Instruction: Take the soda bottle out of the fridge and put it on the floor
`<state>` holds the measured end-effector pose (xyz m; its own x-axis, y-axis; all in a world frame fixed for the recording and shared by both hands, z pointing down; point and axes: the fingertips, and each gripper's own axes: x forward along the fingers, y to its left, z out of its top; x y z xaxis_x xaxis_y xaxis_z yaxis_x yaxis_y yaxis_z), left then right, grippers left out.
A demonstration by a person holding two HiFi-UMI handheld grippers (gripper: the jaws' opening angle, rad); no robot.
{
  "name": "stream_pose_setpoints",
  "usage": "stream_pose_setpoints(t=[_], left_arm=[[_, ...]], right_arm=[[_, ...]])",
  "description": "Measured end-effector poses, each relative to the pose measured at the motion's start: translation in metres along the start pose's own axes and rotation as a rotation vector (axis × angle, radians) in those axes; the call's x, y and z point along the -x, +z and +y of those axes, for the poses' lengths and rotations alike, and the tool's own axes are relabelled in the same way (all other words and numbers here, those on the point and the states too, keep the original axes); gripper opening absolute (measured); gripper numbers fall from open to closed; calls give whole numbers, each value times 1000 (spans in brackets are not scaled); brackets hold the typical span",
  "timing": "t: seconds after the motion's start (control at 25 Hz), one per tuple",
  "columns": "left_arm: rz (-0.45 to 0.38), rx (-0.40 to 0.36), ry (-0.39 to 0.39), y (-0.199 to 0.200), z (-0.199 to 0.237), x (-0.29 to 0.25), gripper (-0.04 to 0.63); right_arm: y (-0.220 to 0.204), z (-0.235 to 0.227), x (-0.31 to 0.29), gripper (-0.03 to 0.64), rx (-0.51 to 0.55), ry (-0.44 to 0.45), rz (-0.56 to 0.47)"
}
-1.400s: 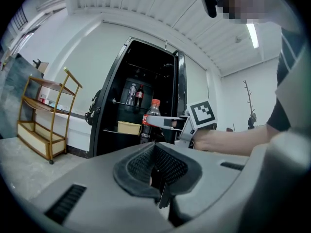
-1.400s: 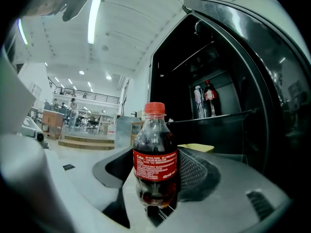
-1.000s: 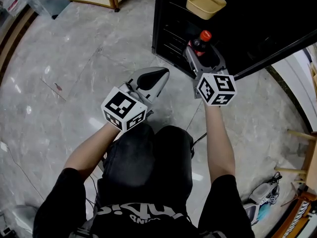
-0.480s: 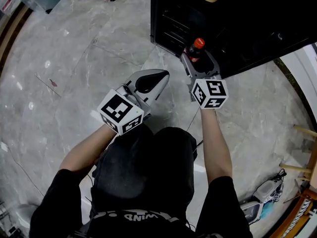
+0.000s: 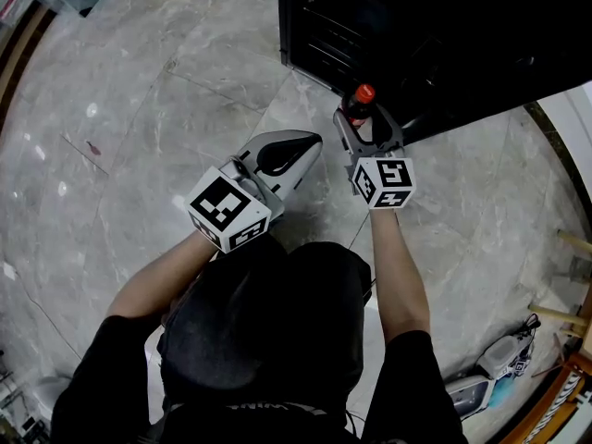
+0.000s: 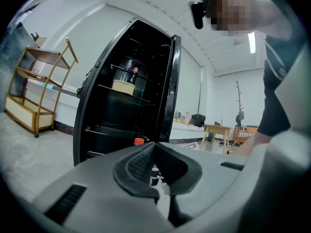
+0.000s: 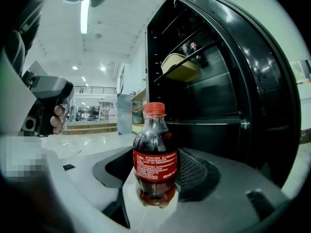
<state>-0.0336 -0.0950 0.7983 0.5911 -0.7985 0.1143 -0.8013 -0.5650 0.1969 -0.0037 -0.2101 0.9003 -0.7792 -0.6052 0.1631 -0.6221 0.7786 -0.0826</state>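
in the head view the soda bottle (image 5: 363, 93) showed only its cap and dark shoulders; the rest lay hidden between the jaws of the right gripper (image 5: 363, 116). the top edge cut off most of the fridge (image 5: 444, 26). the right edge cut off some wooden legs (image 5: 566, 314), so what they belonged to could not be told. in the left gripper view the bottle's body was hidden behind the left gripper (image 6: 154, 147), with only the cap peeking over. the small items (image 6: 130, 67) on an upper fridge shelf were too small to tell. in the right gripper view the label's fine print was unreadable.
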Motion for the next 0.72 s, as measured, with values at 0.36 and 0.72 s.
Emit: stream_pose_setpoints(t=[0.36, 0.72], left_arm=[[46, 21, 7, -38, 11, -1, 6], [81, 54, -9, -67, 9, -5, 6]], right_arm=[[-68, -6, -8, 291, -24, -20, 58], [-117, -4, -13, 293, -12, -24, 89]])
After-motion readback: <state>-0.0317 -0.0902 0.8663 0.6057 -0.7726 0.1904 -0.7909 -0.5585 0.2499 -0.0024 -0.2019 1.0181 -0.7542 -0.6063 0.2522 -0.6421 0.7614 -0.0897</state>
